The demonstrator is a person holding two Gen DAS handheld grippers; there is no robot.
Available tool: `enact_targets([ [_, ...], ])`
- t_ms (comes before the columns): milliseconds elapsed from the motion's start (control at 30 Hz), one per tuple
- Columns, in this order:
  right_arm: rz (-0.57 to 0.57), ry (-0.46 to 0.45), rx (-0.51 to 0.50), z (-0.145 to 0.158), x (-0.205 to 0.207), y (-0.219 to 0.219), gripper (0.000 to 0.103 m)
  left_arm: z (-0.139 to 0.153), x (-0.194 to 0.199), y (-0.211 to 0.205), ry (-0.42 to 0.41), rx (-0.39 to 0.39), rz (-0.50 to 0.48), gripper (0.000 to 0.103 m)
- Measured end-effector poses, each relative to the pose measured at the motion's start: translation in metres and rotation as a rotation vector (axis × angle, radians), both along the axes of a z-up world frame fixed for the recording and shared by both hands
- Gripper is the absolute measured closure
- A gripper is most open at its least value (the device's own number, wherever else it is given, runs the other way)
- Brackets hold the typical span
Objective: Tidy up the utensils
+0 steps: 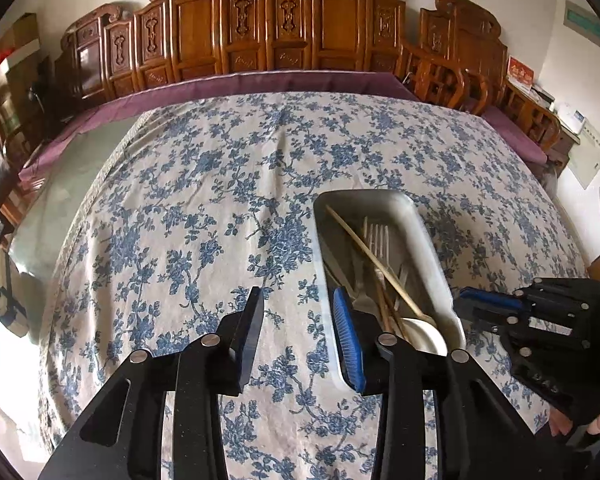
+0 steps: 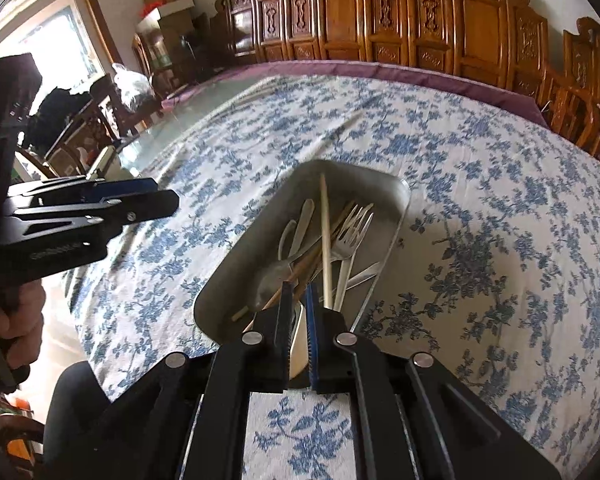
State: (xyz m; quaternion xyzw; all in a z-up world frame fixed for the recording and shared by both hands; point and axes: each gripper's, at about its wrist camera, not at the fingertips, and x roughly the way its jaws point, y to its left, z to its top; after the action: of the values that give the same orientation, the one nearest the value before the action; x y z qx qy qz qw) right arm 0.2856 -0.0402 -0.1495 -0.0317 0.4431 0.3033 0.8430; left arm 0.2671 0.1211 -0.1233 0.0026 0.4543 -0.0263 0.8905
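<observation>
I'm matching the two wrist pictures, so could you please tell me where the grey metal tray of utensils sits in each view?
Left wrist view: grey metal tray lies right of centre, beside the tongs' blue-padded finger.
Right wrist view: tray lies at centre, just beyond the tongs.
Shared landmark: the carved wooden chairs along the table's far side.

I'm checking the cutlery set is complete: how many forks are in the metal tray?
2, lying side by side in the tray's right half, tines toward the far end: one on the outer side, one beside it. Piled chopsticks and spoons could hide more.
</observation>
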Motion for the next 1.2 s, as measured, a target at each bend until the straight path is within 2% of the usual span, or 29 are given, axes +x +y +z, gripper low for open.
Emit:
enact_targets([
  [100, -0.018, -0.03, 0.021, 0.013, -0.012, -0.015, 0.087, 0.006, -0.008, -0.005, -0.012, -0.01, 0.001, 0.068],
  [200, -0.036, -0.056, 0.046, 0.027, -0.024, -0.031, 0.086, 0.013, -0.015, -0.013, -0.032, -0.01, -0.002, 0.052],
  [333, -0.056, -0.09, 0.056, 0.042, -0.04, -0.049, 0.086, 0.023, -0.025, -0.026, -0.048, -0.014, -0.017, 0.048],
  [367, -0.062, -0.094, 0.061, 0.045, -0.044, -0.054, 0.086, 0.026, -0.029, -0.03, -0.057, -0.015, -0.021, 0.045],
  [433, -0.085, -0.115, 0.066, 0.052, -0.054, -0.066, 0.082, 0.033, -0.036, -0.037, -0.08, -0.011, -0.023, 0.031],
  [500, -0.111, -0.136, 0.069, 0.058, -0.062, -0.078, 0.065, 0.038, -0.043, -0.043, -0.097, -0.009, -0.026, 0.027],
  [633, -0.175, -0.16, 0.069, 0.064, -0.078, -0.102, 0.051, 0.046, -0.056, -0.055, -0.118, -0.002, -0.031, 0.014],
  [700, -0.216, -0.173, 0.059, 0.066, -0.085, -0.114, 0.031, 0.048, -0.062, -0.062, -0.121, -0.005, -0.031, 0.012],
  [800, -0.276, -0.192, 0.045, 0.071, -0.096, -0.132, 0.016, 0.051, -0.071, -0.07, -0.125, -0.012, -0.032, 0.009],
  [900, -0.319, -0.215, 0.037, 0.078, -0.105, -0.144, 0.006, 0.054, -0.082, -0.08, -0.134, -0.006, -0.032, 0.008],
  [1033, -0.359, -0.244, 0.047, 0.091, -0.118, -0.159, 0.003, 0.067, -0.098, -0.093, -0.173, -0.006, -0.028, 0.008],
  [1200, -0.396, -0.339, 0.068, 0.122, -0.146, -0.172, 0.003, 0.1, -0.125, -0.108, -0.273, 0.007, -0.029, 0.008],
])
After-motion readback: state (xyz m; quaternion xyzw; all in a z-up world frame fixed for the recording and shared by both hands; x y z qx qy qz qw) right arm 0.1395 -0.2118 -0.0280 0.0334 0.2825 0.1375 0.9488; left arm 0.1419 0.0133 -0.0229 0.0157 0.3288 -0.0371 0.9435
